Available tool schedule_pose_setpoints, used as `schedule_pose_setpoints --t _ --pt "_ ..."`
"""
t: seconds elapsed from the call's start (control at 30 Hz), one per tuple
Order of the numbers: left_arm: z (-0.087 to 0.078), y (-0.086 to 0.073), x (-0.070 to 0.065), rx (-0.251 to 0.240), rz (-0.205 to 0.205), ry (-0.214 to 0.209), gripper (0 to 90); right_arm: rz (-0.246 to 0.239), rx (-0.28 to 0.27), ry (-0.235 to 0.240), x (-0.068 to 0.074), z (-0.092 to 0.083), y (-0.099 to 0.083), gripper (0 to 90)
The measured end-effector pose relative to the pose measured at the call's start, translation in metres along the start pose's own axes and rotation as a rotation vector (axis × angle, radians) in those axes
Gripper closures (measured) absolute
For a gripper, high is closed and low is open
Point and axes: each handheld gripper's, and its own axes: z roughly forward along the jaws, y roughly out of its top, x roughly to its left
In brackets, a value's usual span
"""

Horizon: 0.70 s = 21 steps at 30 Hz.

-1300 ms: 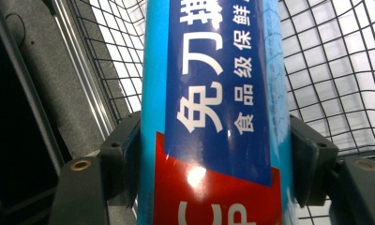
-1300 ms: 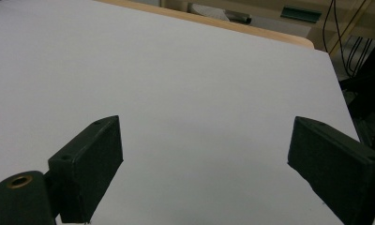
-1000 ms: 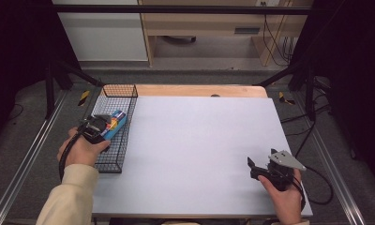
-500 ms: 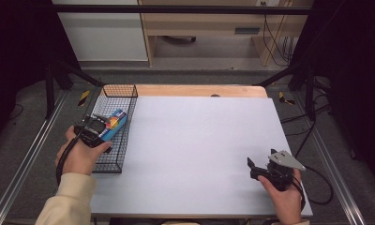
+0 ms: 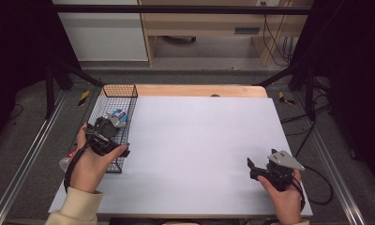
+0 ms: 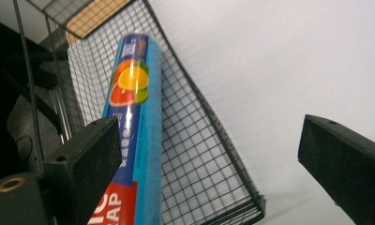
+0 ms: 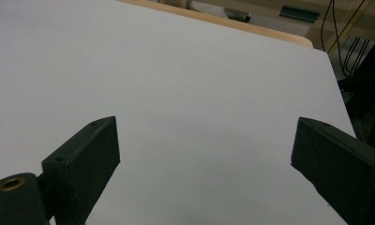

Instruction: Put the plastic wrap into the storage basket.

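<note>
The wrap box point(image 6: 134, 126) is a long, slim blue carton, printed with orange and red citrus slices near its far end and a red panel with white letters near its close end. It lies flat on the floor of the wire basket point(image 6: 209, 154), lengthwise along it, close to the basket's outer wall. In the high view its blue-and-white end point(image 5: 118, 115) shows in the basket point(image 5: 111, 96), at the table's left edge.
</note>
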Motion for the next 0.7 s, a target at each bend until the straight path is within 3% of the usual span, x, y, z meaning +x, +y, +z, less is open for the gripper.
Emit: schedule_pose_setpoints --t 0.1,0.3,0.37,0.53,0.7 --pt "-0.003 0.003 -0.006 -0.010 0.000 -0.018 5.7 0.003 0.003 -0.002 0.000 0.000 0.000 6.8" --pt "-0.008 0.009 -0.018 -0.048 0.047 -0.040 4.9 0.003 0.006 0.000 0.000 0.000 0.000 6.0" --pt "-0.009 0.011 -0.024 -0.068 0.062 -0.071 4.8 0.003 0.004 -0.002 0.000 0.000 0.000 5.9" --pt "-0.011 0.014 -0.031 -0.090 0.080 -0.078 4.8 0.002 0.008 0.000 -0.001 0.000 0.000 5.8" --pt "-0.015 0.019 -0.041 -0.141 0.103 -0.099 4.8 0.006 0.005 -0.001 -0.001 0.000 0.000 5.2"
